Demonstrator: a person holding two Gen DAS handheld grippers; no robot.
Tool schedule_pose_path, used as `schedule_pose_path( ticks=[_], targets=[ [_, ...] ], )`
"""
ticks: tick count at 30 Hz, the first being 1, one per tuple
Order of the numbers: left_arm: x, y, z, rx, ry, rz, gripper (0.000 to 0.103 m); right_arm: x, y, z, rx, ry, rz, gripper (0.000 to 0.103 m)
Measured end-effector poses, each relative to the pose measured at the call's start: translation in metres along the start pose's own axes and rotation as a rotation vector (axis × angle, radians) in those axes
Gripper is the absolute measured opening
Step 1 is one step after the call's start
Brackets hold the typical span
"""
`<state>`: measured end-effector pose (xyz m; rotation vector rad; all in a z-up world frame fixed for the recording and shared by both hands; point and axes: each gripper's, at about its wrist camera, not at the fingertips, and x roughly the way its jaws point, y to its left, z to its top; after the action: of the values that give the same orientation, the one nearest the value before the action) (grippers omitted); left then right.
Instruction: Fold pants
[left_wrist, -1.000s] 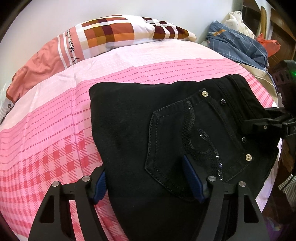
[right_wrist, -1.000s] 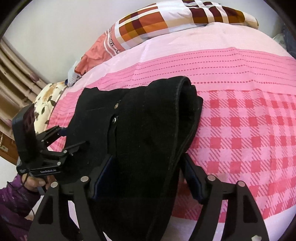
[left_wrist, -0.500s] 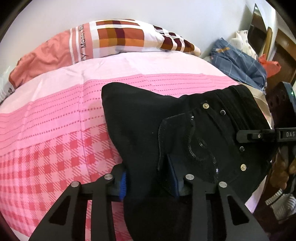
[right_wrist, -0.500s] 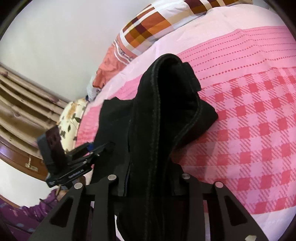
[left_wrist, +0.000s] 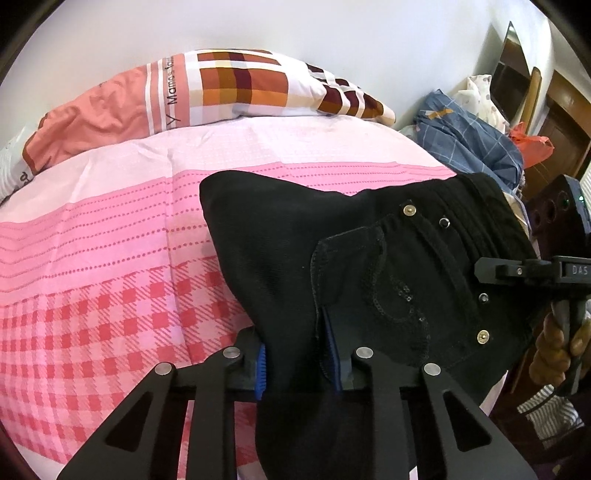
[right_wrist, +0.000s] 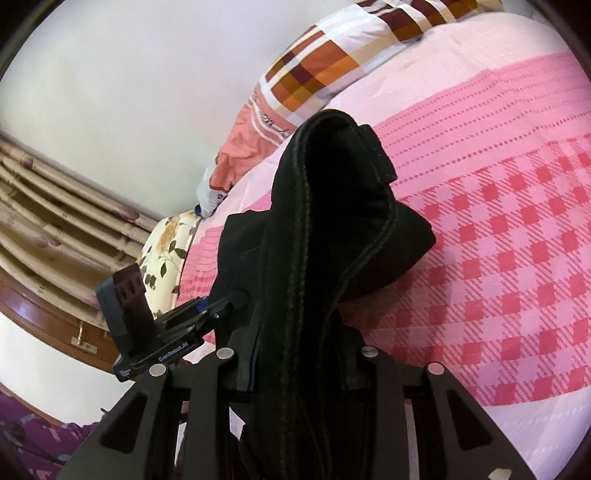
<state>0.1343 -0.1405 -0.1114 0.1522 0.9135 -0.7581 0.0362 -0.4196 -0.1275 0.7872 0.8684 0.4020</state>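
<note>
Black pants (left_wrist: 388, 266) with a sequined back pocket lie on the pink checked bed sheet (left_wrist: 110, 277). In the left wrist view my left gripper (left_wrist: 297, 356) has its jaws closing, and its blue pads (left_wrist: 260, 369) pinch a raised fold of the pants near the pocket. In the right wrist view my right gripper (right_wrist: 301, 350) is shut on the thick waistband end of the pants (right_wrist: 332, 206), which stands up in a bunched ridge. Each gripper shows in the other's view: the right gripper (left_wrist: 491, 269) at the waistband, the left gripper (right_wrist: 225, 304) at the far side.
A checked orange and brown pillow (left_wrist: 221, 88) lies at the head of the bed by the white wall. A pile of blue clothes (left_wrist: 465, 136) sits at the right edge. A floral pillow (right_wrist: 166, 251) and curtains (right_wrist: 55, 221) are on the other side. A hand (left_wrist: 554, 347) holds the right gripper.
Both grippers went from open around the pants to pinching them. The gripped folds have risen off the sheet, and the right wrist view has rolled and tilted.
</note>
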Motion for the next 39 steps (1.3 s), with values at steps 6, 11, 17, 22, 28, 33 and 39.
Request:
schedule_pose_path(
  ticks=[6,11,17,22,28,33,39],
  targets=[
    [0.000,-0.003,0.000,0.012,0.001,0.021,0.026,0.006,-0.011,-0.001,0.053,0.007,-0.007,0.029],
    [-0.005,0.001,0.000,-0.003,-0.015,0.030,0.026,0.005,0.003,0.006,0.034,0.009,0.007,0.029],
    [-0.021,0.017,0.002,-0.032,-0.043,0.056,0.026,0.017,0.022,0.012,0.011,0.022,0.029,0.029],
    [-0.036,0.035,0.002,-0.053,-0.060,0.093,0.026,0.036,0.040,0.018,-0.009,0.035,0.053,0.029],
    [-0.058,0.066,0.005,-0.074,-0.086,0.155,0.026,0.066,0.068,0.030,-0.033,0.063,0.088,0.029],
    [-0.072,0.096,0.007,-0.107,-0.105,0.193,0.026,0.097,0.092,0.040,-0.052,0.090,0.118,0.029],
    [-0.088,0.138,0.010,-0.132,-0.128,0.242,0.026,0.136,0.119,0.052,-0.080,0.127,0.144,0.029]
  ],
)
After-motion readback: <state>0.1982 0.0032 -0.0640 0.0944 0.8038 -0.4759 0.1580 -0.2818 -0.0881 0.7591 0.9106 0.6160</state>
